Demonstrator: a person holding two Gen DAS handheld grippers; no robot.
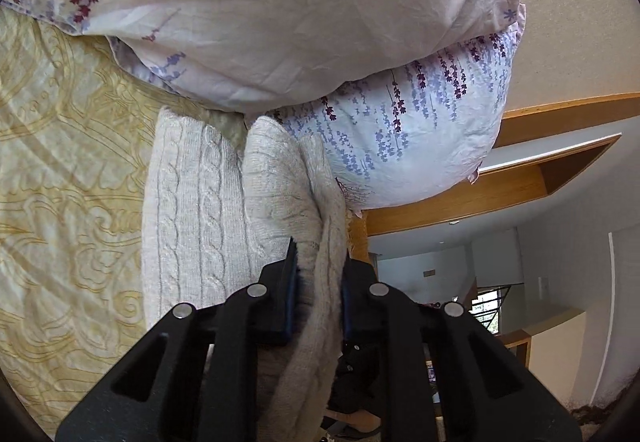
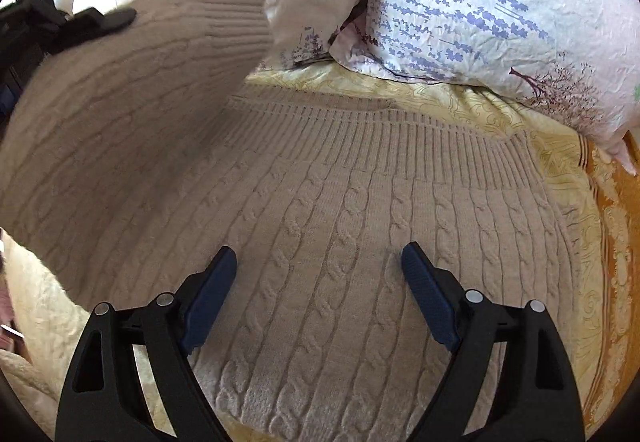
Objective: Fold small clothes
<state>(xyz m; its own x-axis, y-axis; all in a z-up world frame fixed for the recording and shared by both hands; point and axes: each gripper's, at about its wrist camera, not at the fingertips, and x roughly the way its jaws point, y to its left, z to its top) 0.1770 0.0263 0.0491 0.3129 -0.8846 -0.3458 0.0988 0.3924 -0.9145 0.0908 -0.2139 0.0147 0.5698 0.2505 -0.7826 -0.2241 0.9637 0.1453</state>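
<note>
Left tool [image 1: 318, 274] pinches a bunched edge of the cream cable-knit sweater [image 2: 360, 242], lifting it at upper left of the right view off the bed [image 2: 576, 202]; right tool [image 2: 319, 262] gapes empty over it; soft, limp, bulky knit, best gripped by ribbed hem or folded edge.

- My left gripper [image 1: 318, 274] is clamped on a bunched fold of the cream cable-knit sweater [image 1: 192, 210]; knit fills the gap between the blue pads [image 1: 291, 294].
- The rest of the sweater runs away from my fingers over a yellow patterned bedspread [image 1: 60, 170].
- Beyond it, two pillows: a pale pink one [image 1: 260, 14] lying on a white one with purple flower sprigs [image 1: 420, 138].
- Right side: wooden trim [image 1: 500, 194] and white walls beyond.
</note>
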